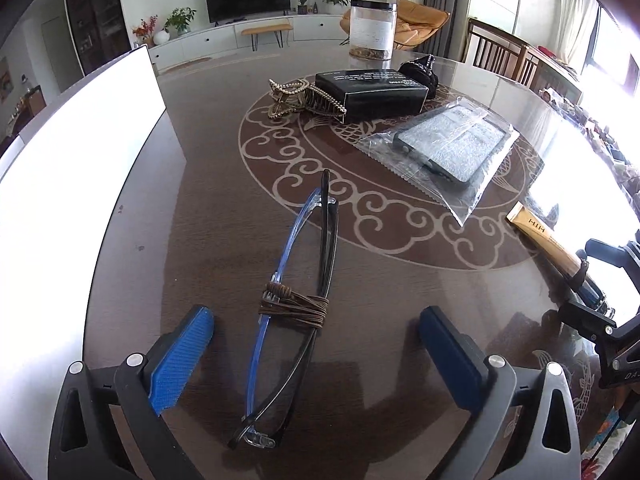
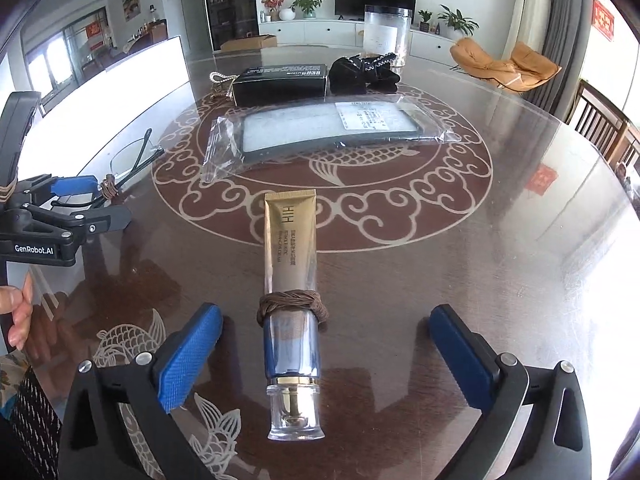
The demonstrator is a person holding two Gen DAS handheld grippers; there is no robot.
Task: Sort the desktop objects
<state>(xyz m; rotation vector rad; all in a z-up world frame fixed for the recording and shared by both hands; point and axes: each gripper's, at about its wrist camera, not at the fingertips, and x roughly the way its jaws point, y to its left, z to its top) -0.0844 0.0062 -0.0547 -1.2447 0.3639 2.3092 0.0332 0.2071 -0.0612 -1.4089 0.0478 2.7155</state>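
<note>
Glasses (image 1: pixel 294 312) lie folded on the bench (image 1: pixel 400 288) between the two blue pads of your left tongs (image 1: pixel 316 354). The pads stand wide apart and touch nothing, so these tongs hold nothing. A brown cord (image 1: pixel 294 304) is wound around the middle of the glasses. One side of the glasses is blue and the other is black.

Your right tongs (image 2: pixel 326 354) are wide open too. A gold cream tube (image 2: pixel 291 304) lies flat on the bench between the pads, and neither pad touches it. The clear cap points at 6 o'clock and the flat gold end points at 12 o'clock. A brown cord ring (image 2: pixel 294 305) sits around the tube, just above its shiny blue neck.

In the right view, a flat thing in a clear plastic bag (image 2: pixel 324 134) lies at 12 o'clock from the tube, near the middle of the round pattern. Past it sit a black box (image 2: pixel 280 82) and a black cloth thing (image 2: pixel 362 70), side by side. A gold hair clip (image 2: pixel 221 84) touches the box at its 9 o'clock side. A clear jar (image 2: pixel 387 34) stands farther back at 12 o'clock.

At 9 o'clock in that view you can see your left tongs and your fingers (image 2: pixel 20 308) by the handle. A white board (image 1: pixel 76 152) stands at 9 o'clock of the glasses.
</note>
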